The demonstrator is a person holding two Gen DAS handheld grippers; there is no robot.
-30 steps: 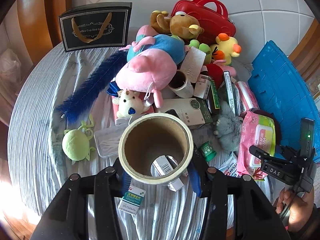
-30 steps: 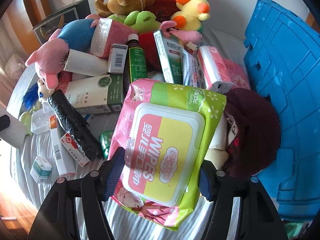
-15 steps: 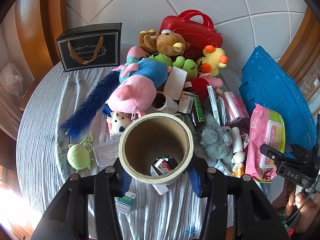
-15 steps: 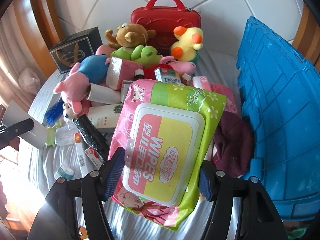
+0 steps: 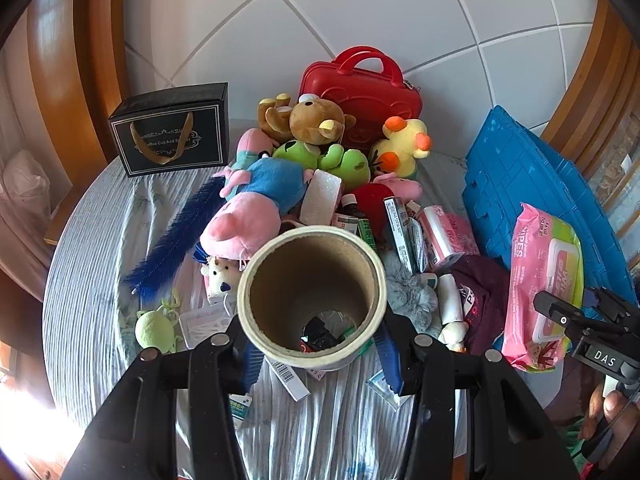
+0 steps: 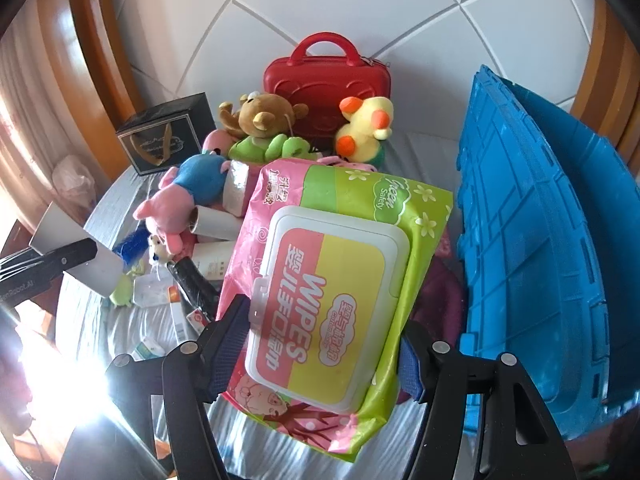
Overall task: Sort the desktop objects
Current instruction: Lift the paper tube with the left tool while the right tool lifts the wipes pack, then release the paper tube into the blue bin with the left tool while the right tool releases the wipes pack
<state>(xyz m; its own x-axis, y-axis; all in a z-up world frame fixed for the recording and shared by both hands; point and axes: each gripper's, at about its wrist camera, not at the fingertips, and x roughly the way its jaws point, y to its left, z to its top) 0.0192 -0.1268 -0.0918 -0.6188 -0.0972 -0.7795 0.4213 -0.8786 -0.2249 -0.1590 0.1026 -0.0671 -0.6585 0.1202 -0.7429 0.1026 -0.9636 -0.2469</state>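
My left gripper (image 5: 316,350) is shut on a wide cardboard tape roll (image 5: 312,300), held above the table with its hollow core facing the camera. My right gripper (image 6: 324,354) is shut on a pink and green pack of wipes (image 6: 336,292), lifted clear of the pile; the same wipes pack (image 5: 544,292) shows at the right of the left wrist view. Below lies a heap of plush toys: a pink pig (image 5: 248,216), a brown bear (image 5: 316,120), a green frog (image 5: 324,160) and a yellow duck (image 5: 404,144). Several medicine boxes (image 5: 396,228) lie beside them.
A blue plastic crate (image 6: 532,248) stands at the right. A red case (image 5: 360,92) and a black gift bag (image 5: 172,132) stand at the back. A blue brush (image 5: 176,236), a green ball toy (image 5: 154,328) and a dark red cloth (image 5: 480,296) lie on the striped tablecloth (image 5: 92,264).
Both grippers have risen with their loads, so the table and pile look smaller and farther. More of the tiled wall shows behind. Neither grip has changed.
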